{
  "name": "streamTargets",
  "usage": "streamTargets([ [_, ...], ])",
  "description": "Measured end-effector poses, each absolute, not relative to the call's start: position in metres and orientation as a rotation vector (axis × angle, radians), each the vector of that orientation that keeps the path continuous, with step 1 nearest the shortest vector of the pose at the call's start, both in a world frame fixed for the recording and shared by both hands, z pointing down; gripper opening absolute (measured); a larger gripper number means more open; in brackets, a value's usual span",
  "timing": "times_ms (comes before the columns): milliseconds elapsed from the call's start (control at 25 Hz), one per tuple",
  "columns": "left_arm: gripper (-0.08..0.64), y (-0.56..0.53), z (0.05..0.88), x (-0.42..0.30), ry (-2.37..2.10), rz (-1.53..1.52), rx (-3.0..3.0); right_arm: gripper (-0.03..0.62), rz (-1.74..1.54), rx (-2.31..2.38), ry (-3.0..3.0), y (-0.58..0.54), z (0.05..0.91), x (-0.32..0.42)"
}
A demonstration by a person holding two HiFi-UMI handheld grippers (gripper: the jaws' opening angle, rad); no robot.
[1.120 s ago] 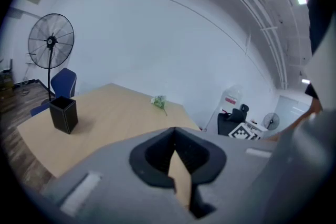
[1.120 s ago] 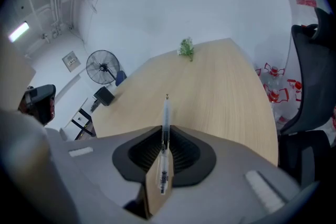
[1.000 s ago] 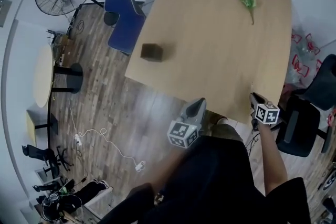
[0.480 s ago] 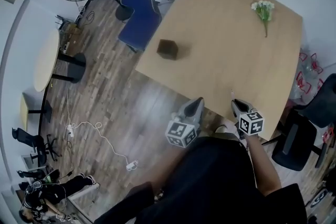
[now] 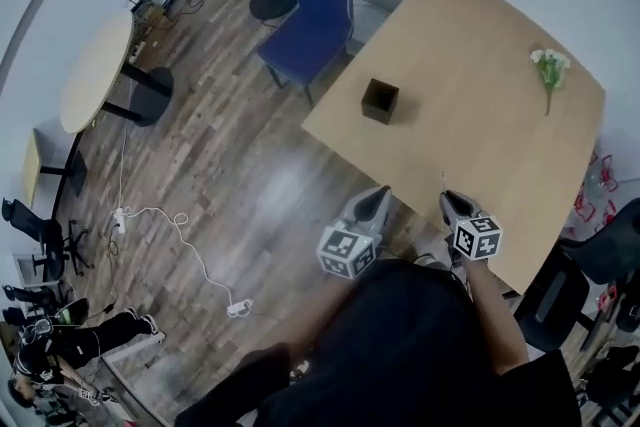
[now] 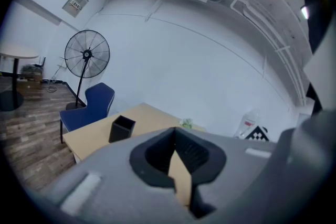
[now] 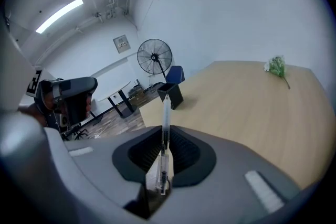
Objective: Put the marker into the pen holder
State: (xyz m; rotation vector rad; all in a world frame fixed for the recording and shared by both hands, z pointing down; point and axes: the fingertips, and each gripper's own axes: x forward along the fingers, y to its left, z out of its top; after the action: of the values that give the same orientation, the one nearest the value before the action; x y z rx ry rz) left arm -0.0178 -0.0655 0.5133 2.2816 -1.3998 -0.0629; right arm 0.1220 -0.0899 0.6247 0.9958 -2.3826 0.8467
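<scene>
Smooth tan wooden worktop (image 5: 470, 115) below. Nearest, the right hand-held gripper (image 5: 447, 200) grips a thin, clear-barrelled marker (image 7: 165, 134) at the worktop's near edge. The left hand-held gripper (image 5: 375, 200) is closed and empty. Farther off stands a square black pen holder (image 5: 380, 101).

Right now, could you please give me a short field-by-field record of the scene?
left gripper: shut, empty, over the floor beside the table's near edge
right gripper: shut on the marker, which points forward toward the holder
pen holder: black, square, upright near the table's left edge
table: wooden, with flowers at the far side
task state: marker not yet in holder
</scene>
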Motion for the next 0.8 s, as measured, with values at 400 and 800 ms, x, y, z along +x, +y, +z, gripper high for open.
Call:
streamTargets([
  [400, 0.003, -0.088, 0.486, -0.148, -1.414, -0.165, 2.310, 0.044, 0.849, 1.027, -2.446, -0.129, 0.592, -0.025],
  [800, 0.003, -0.089, 0.492, -0.247, -1.358, -0.219, 2.353, 0.044, 0.809, 1.004, -2.483, -0.150, 0.580, -0.130],
])
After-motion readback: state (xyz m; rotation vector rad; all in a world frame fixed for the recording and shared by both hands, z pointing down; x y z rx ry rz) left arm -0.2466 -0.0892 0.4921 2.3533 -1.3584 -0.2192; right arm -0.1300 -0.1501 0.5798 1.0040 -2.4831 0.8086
